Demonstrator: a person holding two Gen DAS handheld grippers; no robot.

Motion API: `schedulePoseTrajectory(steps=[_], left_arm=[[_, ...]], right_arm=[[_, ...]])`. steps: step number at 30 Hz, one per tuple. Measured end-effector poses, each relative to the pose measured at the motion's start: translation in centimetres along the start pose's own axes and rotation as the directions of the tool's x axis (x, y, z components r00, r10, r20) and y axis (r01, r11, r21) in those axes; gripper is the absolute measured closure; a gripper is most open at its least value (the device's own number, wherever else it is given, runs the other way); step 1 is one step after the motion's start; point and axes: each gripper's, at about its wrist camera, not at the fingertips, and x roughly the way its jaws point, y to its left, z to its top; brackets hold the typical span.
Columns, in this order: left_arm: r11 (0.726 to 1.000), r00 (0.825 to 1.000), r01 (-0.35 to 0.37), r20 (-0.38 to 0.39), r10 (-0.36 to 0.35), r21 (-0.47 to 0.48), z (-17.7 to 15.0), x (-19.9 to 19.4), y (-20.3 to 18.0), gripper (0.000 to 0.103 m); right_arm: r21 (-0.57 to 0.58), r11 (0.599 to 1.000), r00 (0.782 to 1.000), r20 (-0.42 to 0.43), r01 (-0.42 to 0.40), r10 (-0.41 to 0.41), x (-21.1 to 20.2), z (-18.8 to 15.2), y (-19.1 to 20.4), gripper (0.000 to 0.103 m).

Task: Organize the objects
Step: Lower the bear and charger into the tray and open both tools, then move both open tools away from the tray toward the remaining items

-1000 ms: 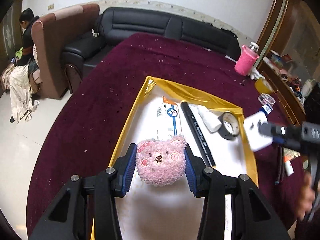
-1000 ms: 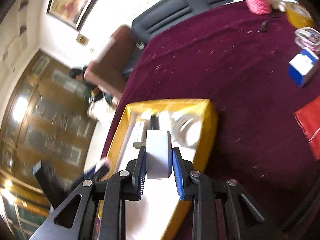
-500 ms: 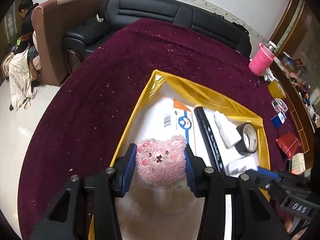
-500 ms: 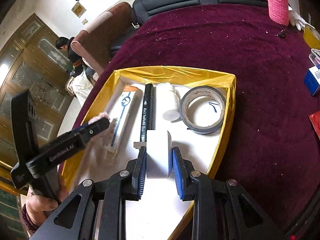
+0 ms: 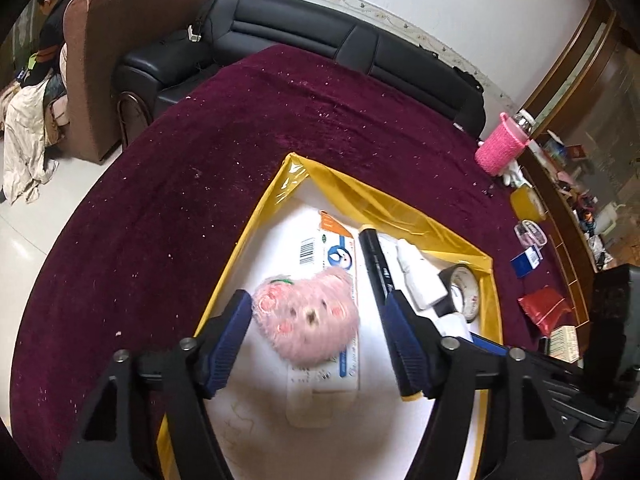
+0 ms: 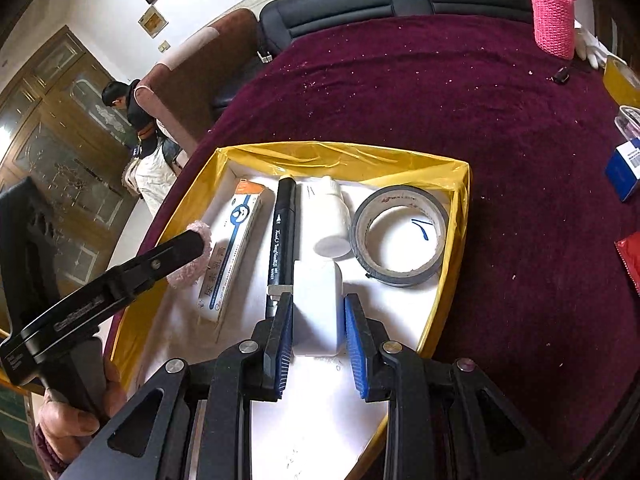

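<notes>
A pink plush toy point(image 5: 308, 320) lies tilted on the toothpaste box point(image 5: 332, 248) in the yellow-lined tray point(image 5: 256, 216). My left gripper point(image 5: 318, 304) straddles it; its jaws are opening and neither pad presses on the plush. My right gripper point(image 6: 319, 300) is shut on a white block point(image 6: 316, 308), low over the tray point(image 6: 340, 156) floor. The tray also holds a black marker point(image 6: 282, 232), a white bottle point(image 6: 330, 216) and a tape roll point(image 6: 400, 236). The right wrist view shows the left gripper's finger beside the plush toy point(image 6: 198, 258).
The tray sits on a maroon tablecloth point(image 5: 180, 220). Along the table's right stand a pink knitted holder point(image 5: 500, 148), a blue box point(image 5: 526, 260) and a red packet point(image 5: 544, 308). A black sofa point(image 5: 320, 36) lies beyond, and a person point(image 5: 52, 20) sits far left.
The left jaws have spread and let go of the pink plush toy, which has tipped onto the toothpaste box. The right gripper came down into the tray with the white block.
</notes>
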Motion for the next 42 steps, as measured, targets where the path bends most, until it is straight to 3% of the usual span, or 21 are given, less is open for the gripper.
schedulePoseTrajectory(steps=[5, 11, 15, 19, 22, 25, 29, 34, 38, 42], left_arm=[[0.998, 0.998, 0.049, 0.039, -0.048, -0.03, -0.4, -2.4, 0.2, 0.021], [0.994, 0.99, 0.086, 0.116, -0.077, -0.072, -1.6, -6.6, 1.0, 0.016], [0.997, 0.986, 0.061, 0.158, -0.052, -0.051, -3.1, -9.0, 0.5, 0.013], [0.999, 0.978, -0.021, 0.21, 0.014, 0.028, -5.0, -11.0, -1.8, 0.009], [0.991, 0.968, -0.088, 0.244, 0.061, 0.099, -6.5, -11.8, -4.2, 0.008], [0.984, 0.966, -0.11, 0.247, 0.073, 0.14, -7.9, -11.9, -6.1, 0.008], [0.982, 0.979, -0.084, 0.199, 0.05, 0.17, -9.5, -11.0, -8.2, 0.008], [0.978, 0.994, -0.011, 0.104, -0.011, 0.206, -11.0, -9.2, -11.2, 0.008], [0.964, 0.994, 0.089, 0.033, -0.1, 0.25, -12.2, -7.9, -14.4, 0.008], [0.94, 0.993, 0.115, -0.03, -0.111, 0.321, -14.1, -5.3, -18.7, 0.008]], right_arm=[[-0.005, 1.0, 1.0, -0.01, -0.022, 0.022, -0.1, -0.2, 0.3, 0.072], [-0.033, 0.998, 0.999, 0.007, -0.05, 0.05, -1.2, -1.0, 1.3, 0.051], [-0.074, 0.997, 0.997, 0.073, -0.009, 0.014, -3.7, -2.0, 1.5, 0.036], [-0.107, 0.992, 0.986, 0.163, 0.062, -0.044, -6.8, -3.5, 1.1, 0.023], [-0.105, 0.987, 0.967, 0.237, 0.125, -0.097, -9.2, -4.8, 0.2, 0.015], [-0.086, 0.973, 0.936, 0.301, 0.214, -0.18, -11.3, -6.1, -1.1, 0.011], [-0.036, 0.934, 0.868, 0.384, 0.355, -0.315, -13.7, -7.9, -3.5, 0.009], [0.068, 0.931, 0.835, 0.422, 0.359, -0.353, -17.1, -9.1, -8.5, 0.008], [0.208, 0.915, 0.802, 0.441, 0.345, -0.403, -20.6, -10.4, -14.5, 0.007], [0.357, 0.878, 0.756, 0.463, 0.319, -0.463, -23.2, -11.9, -20.4, 0.007]])
